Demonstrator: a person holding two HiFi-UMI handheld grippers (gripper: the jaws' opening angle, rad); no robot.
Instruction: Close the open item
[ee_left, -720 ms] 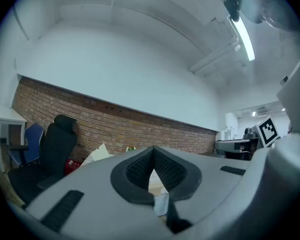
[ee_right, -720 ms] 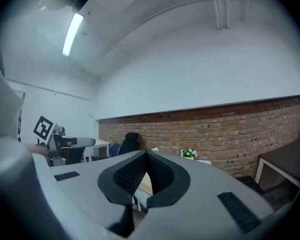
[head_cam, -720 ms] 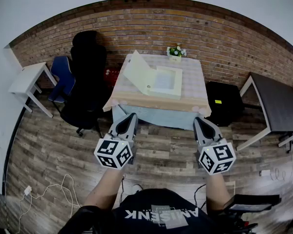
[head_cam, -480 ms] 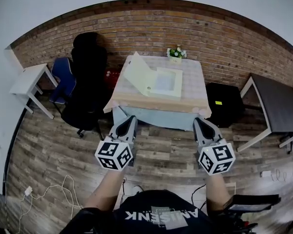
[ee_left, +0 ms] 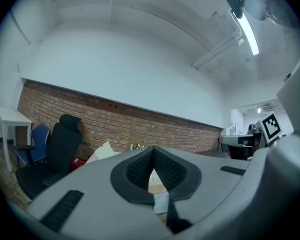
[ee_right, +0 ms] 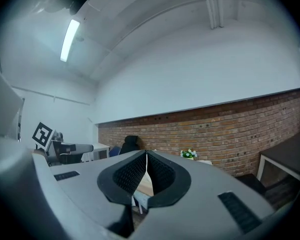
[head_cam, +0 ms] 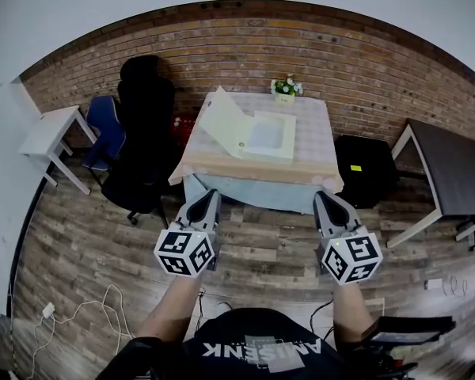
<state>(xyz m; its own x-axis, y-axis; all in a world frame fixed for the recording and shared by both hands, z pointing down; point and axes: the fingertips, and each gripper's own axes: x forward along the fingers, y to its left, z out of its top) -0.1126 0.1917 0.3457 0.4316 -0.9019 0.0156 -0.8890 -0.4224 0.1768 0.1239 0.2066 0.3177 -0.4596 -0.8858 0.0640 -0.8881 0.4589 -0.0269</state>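
An open white box [head_cam: 261, 138] with its lid [head_cam: 223, 119] raised at the left stands on the table [head_cam: 309, 165] by the brick wall. My left gripper [head_cam: 210, 197] and right gripper [head_cam: 324, 199] are held level over the floor, well short of the table's near edge. Both are shut with nothing between the jaws. The left gripper view shows its shut jaws with the lid [ee_left: 104, 149] beyond them. In the right gripper view the shut jaws hide most of the table.
A small flower pot [head_cam: 284, 89] stands at the table's far edge. A black office chair [head_cam: 142, 133] and a blue chair [head_cam: 104, 125] are left of the table, a white side table [head_cam: 51, 133] further left. A black box [head_cam: 366, 169] and a dark table [head_cam: 447, 172] stand at the right. Cables [head_cam: 71, 315] lie on the floor.
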